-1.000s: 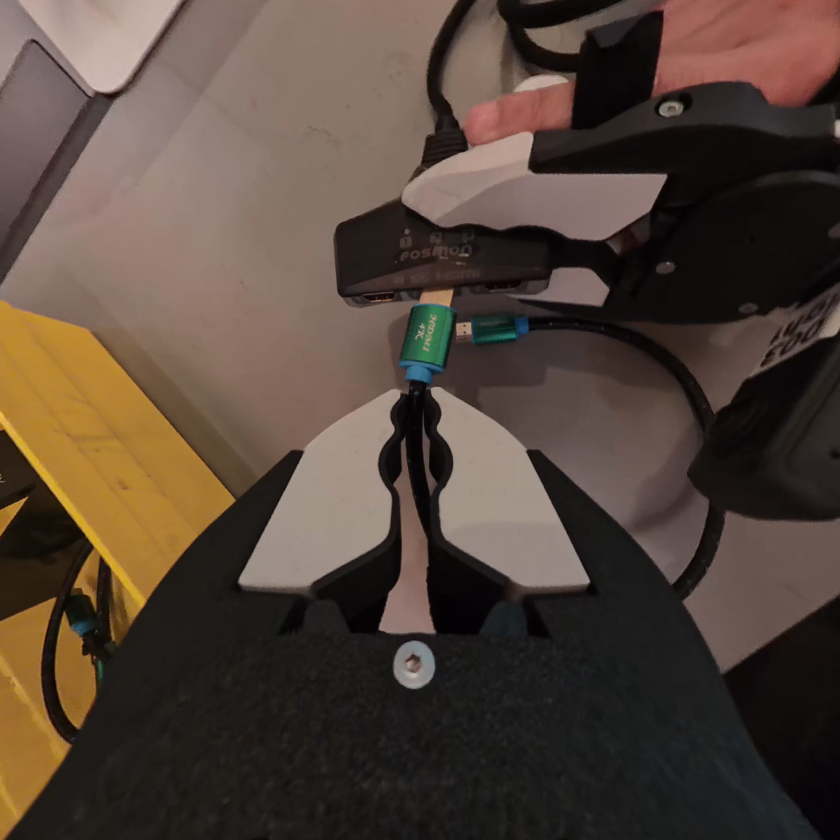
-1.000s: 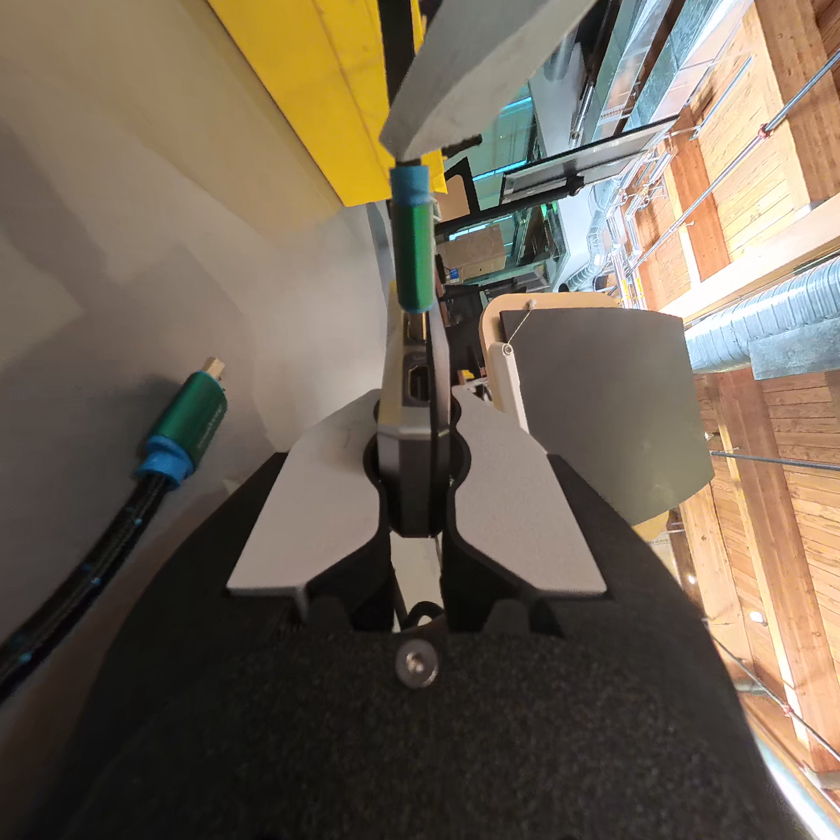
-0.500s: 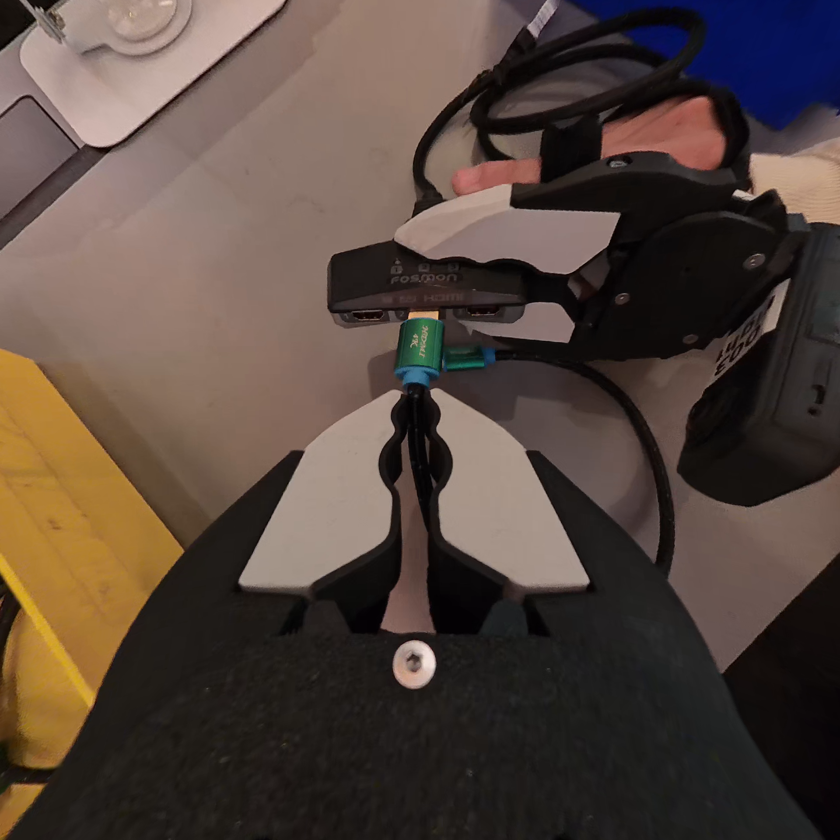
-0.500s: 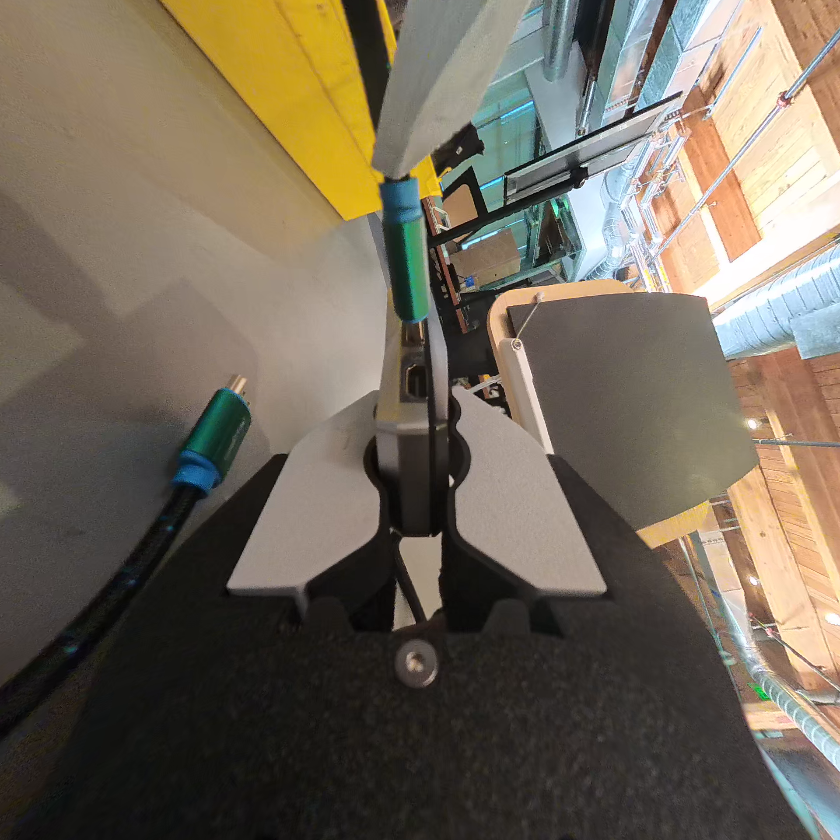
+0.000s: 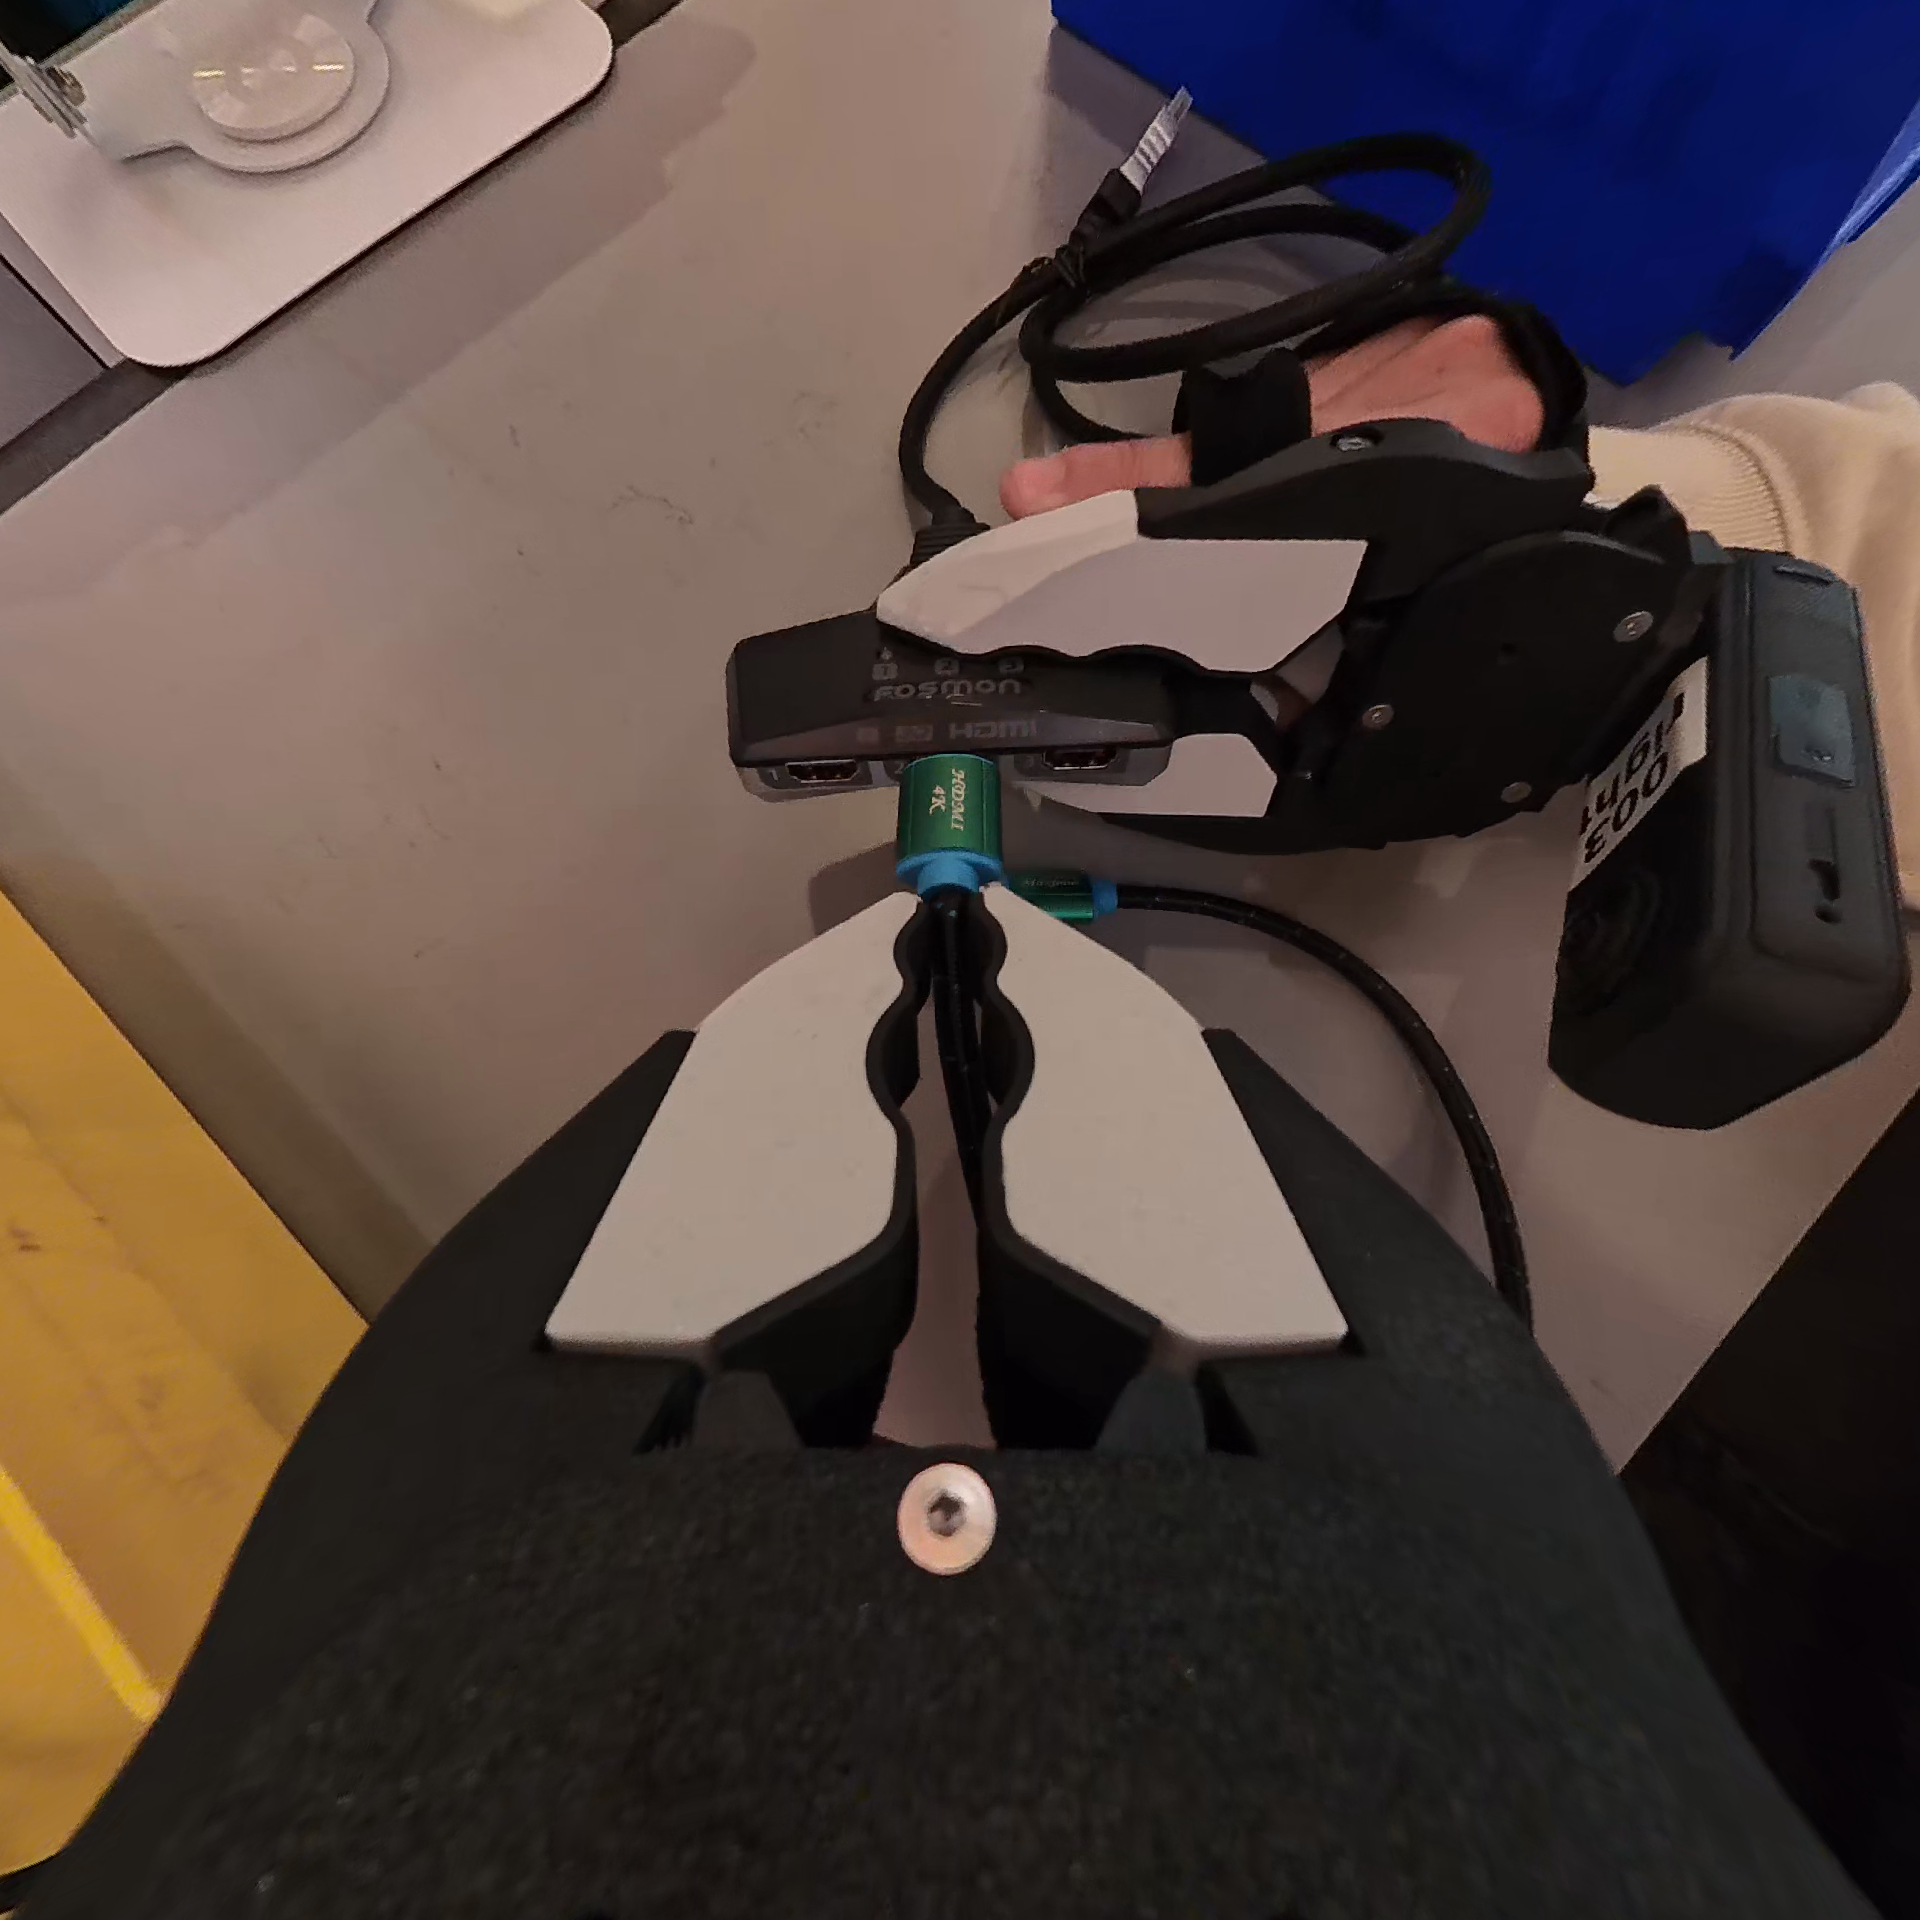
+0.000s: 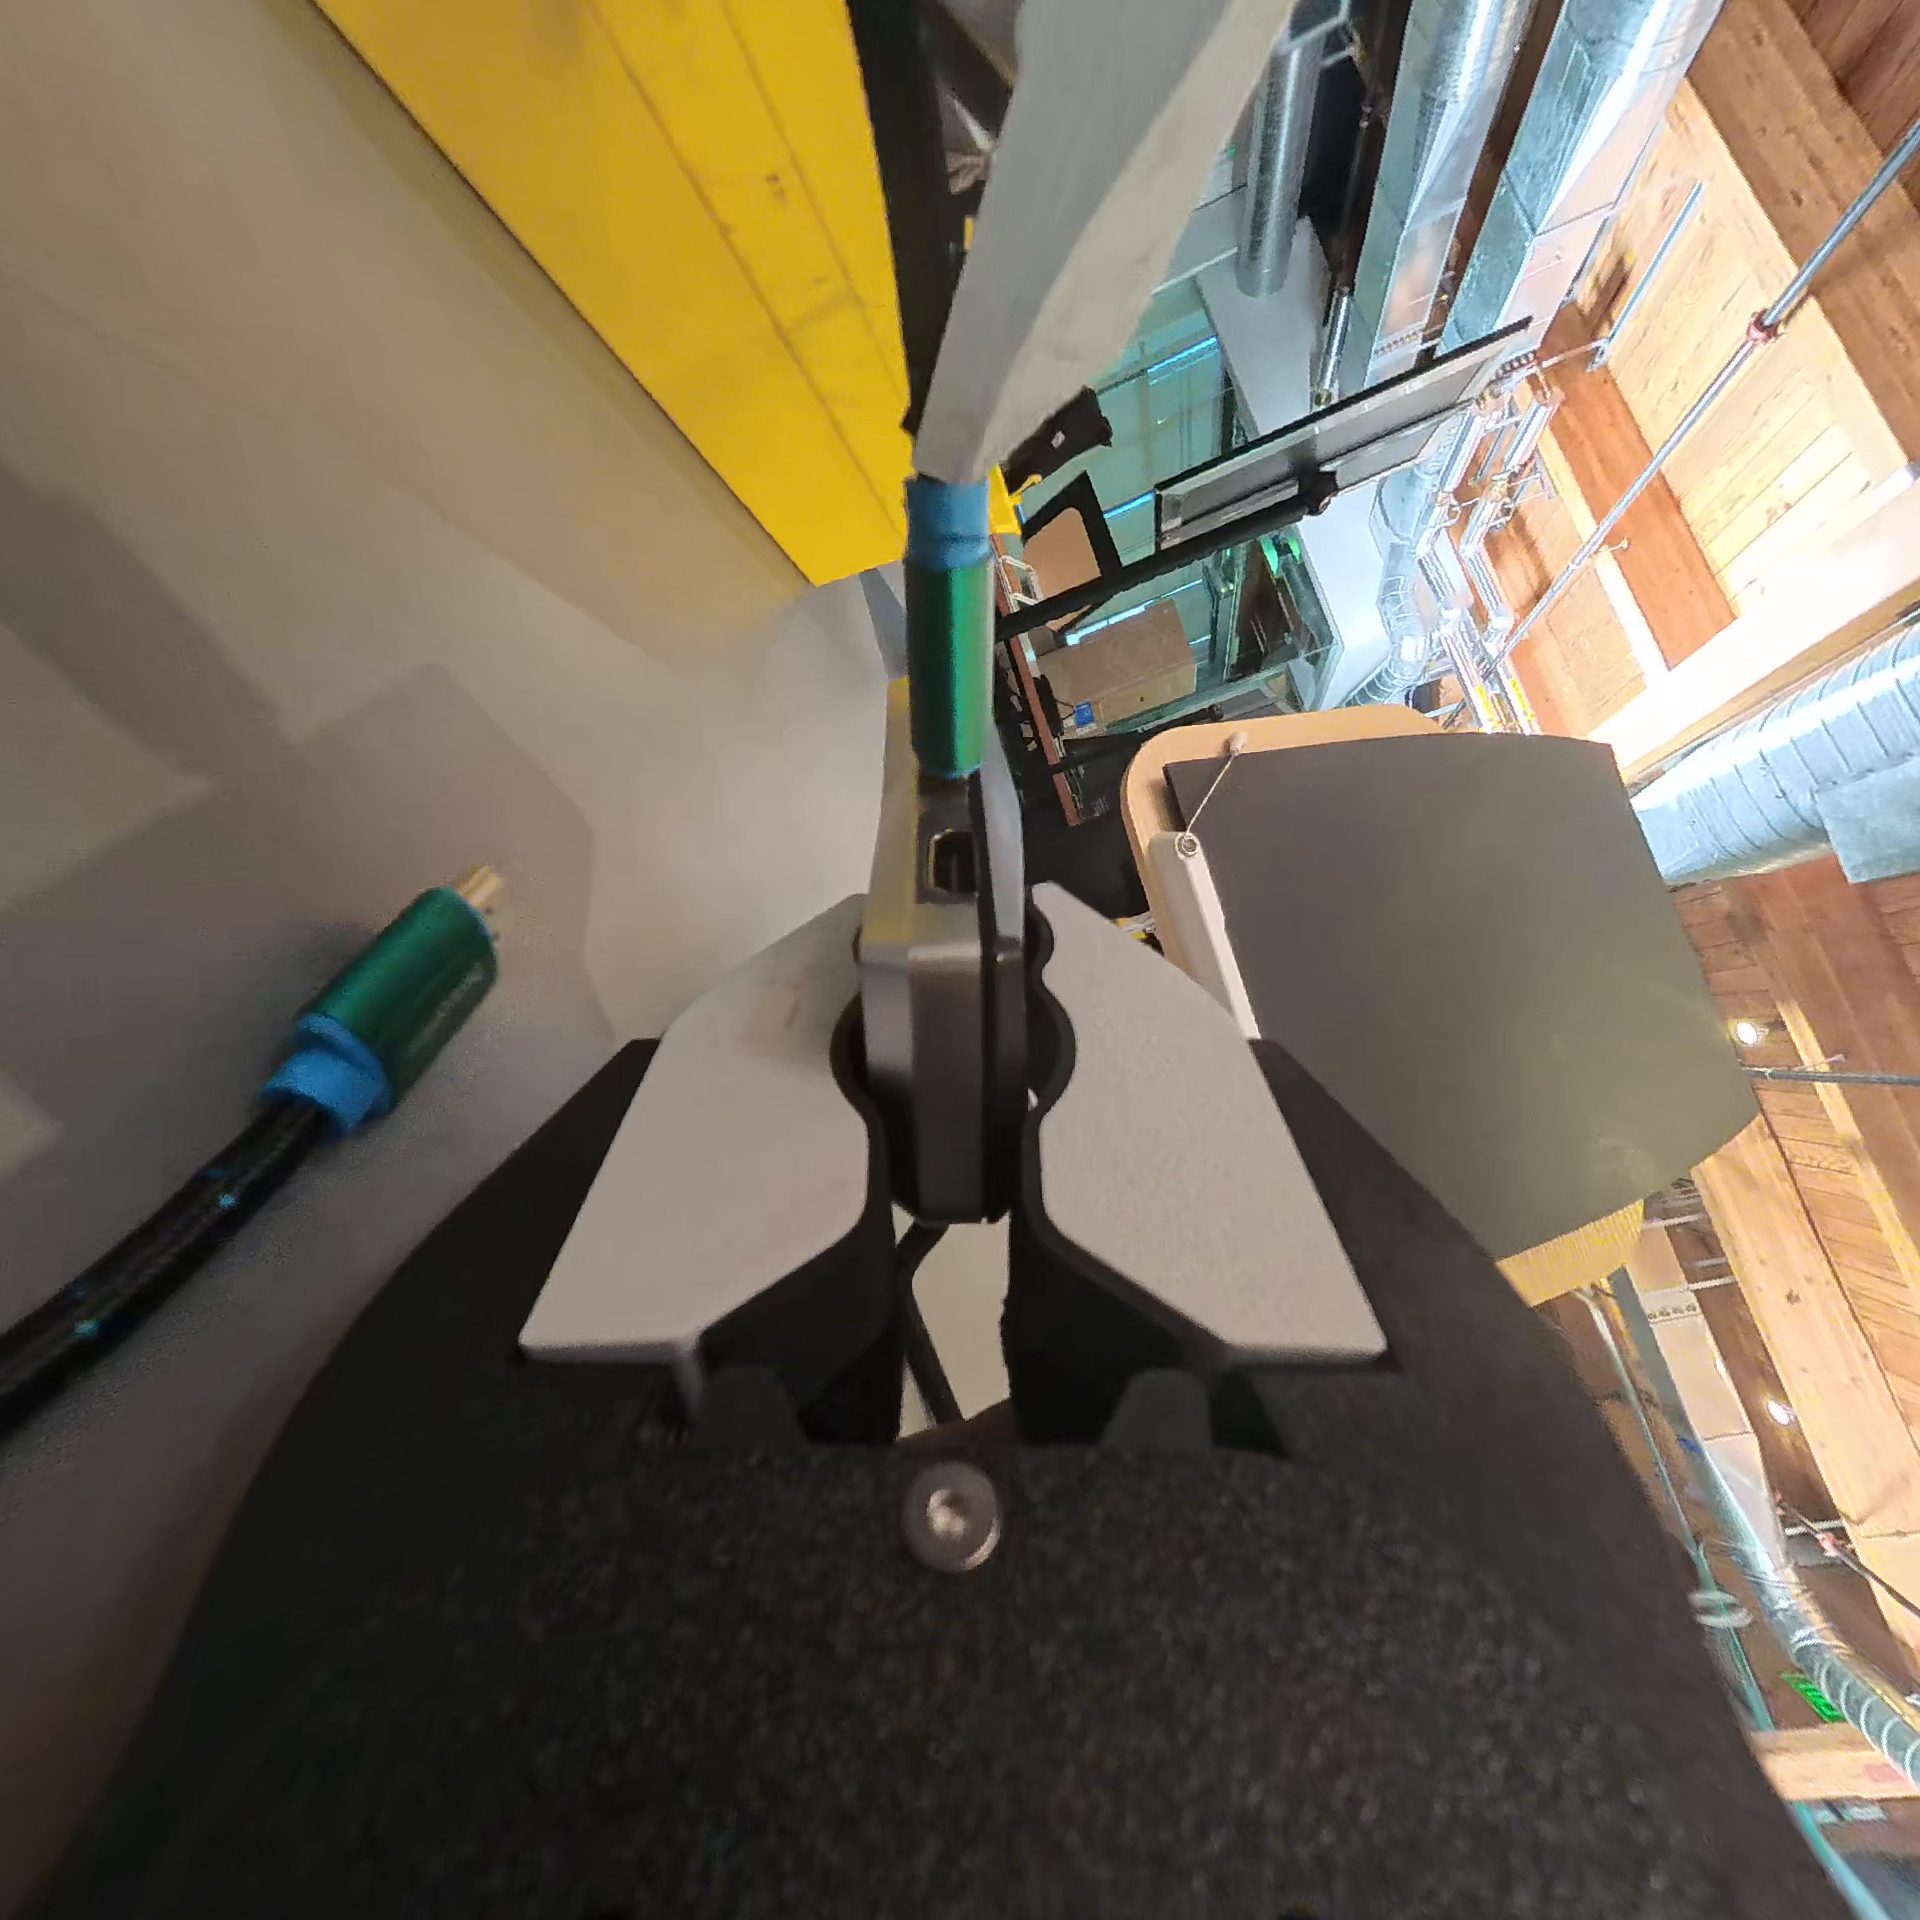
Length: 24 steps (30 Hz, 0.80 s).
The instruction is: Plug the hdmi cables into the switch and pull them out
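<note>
1. HDMI switch: a small, light, rigid black box held above the counter, clamped at one end in the right gripper.
2. Green HDMI plug sits seated in the middle port; the left gripper pinches its braided cable just behind the blue collar.
3. The cable flexes, so gripping the stiff metal plug shell would likely pull straighter.
4. A second green plug lies loose on the counter.

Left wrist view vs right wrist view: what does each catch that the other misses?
Only the left wrist view: the left gripper shut on the cable behind the green plug, two free ports either side, a coiled black cable, a white tray, a blue bin.

Only the right wrist view: the switch's thin side edge-on, the loose plug's bare gold tip, ceiling ducts and wood panels.

Both: the switch held by the right gripper, the plug at its middle port, a second green plug lying on the table, the yellow box.
</note>
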Available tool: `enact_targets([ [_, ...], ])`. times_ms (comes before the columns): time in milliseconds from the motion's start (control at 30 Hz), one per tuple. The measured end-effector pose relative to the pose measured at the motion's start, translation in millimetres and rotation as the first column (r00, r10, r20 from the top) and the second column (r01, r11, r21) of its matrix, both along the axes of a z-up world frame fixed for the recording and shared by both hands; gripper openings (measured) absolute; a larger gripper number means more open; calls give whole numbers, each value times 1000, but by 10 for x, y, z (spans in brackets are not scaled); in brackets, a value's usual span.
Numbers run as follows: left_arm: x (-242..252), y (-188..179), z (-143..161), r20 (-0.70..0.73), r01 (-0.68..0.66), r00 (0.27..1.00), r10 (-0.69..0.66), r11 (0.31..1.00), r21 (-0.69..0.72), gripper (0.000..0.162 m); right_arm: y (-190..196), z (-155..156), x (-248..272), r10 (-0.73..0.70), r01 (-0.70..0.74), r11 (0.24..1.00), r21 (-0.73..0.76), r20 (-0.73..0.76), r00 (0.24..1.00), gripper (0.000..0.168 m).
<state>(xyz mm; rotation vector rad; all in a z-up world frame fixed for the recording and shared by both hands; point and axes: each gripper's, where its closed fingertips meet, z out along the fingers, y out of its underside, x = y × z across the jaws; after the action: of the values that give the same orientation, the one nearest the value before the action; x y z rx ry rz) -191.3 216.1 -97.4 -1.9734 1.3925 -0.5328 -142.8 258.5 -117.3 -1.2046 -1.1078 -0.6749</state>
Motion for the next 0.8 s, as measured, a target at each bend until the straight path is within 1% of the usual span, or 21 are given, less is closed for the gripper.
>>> enact_targets([
  [33,0,1,6,0,0,1000,0,1000,2,5,-1,5,-3,1,-1,1000,0,-5,1000,22],
  [133,7,16,-4,-3,-2,1000,2,1000,13,5,11,-7,2,-4,4,1000,-5,-1,1000,22],
  [233,43,29,37,51,-13,999,12,1000,16,6,42,-2,36,-6,5,1000,-18,-29,1000,22],
  [300,9,-73,126,142,-21,990,25,999,-25,9,23,10,14,23,-23,1000,-12,-40,999,22],
  [333,-44,-170,206,208,-15,978,24,999,-46,11,18,-34,0,23,-23,1000,-20,-10,1000,22],
  [400,-236,-364,352,325,-21,945,41,998,-66,16,0,-78,-34,26,-25,1000,-14,39,999,22],
  [467,-499,-565,367,413,-53,907,89,994,-96,17,-3,-68,-40,31,-31,999,-12,33,999,22],
  [500,-637,-660,315,445,-79,887,121,991,-112,16,2,-65,-37,29,-29,1000,-13,30,999,22],
  [567,-899,-814,99,462,-140,868,185,982,-129,16,2,-73,-45,29,-29,999,-13,37,999,23],
  [600,-1013,-870,-33,450,-170,868,211,977,-131,16,-2,-77,-51,31,-30,999,-12,42,999,23],
  [667,-1158,-947,-244,378,-195,896,234,971,-140,15,0,-74,-52,29,-29,1000,-11,43,999,23],
  [733,-1213,-919,-280,342,-213,911,231,973,-89,15,8,-45,-33,19,-19,1000,-10,22,1000,23],
  [800,-1206,-890,-297,326,-214,919,221,975,-58,14,15,32,-5,10,-11,1000,-22,-35,999,23],
])
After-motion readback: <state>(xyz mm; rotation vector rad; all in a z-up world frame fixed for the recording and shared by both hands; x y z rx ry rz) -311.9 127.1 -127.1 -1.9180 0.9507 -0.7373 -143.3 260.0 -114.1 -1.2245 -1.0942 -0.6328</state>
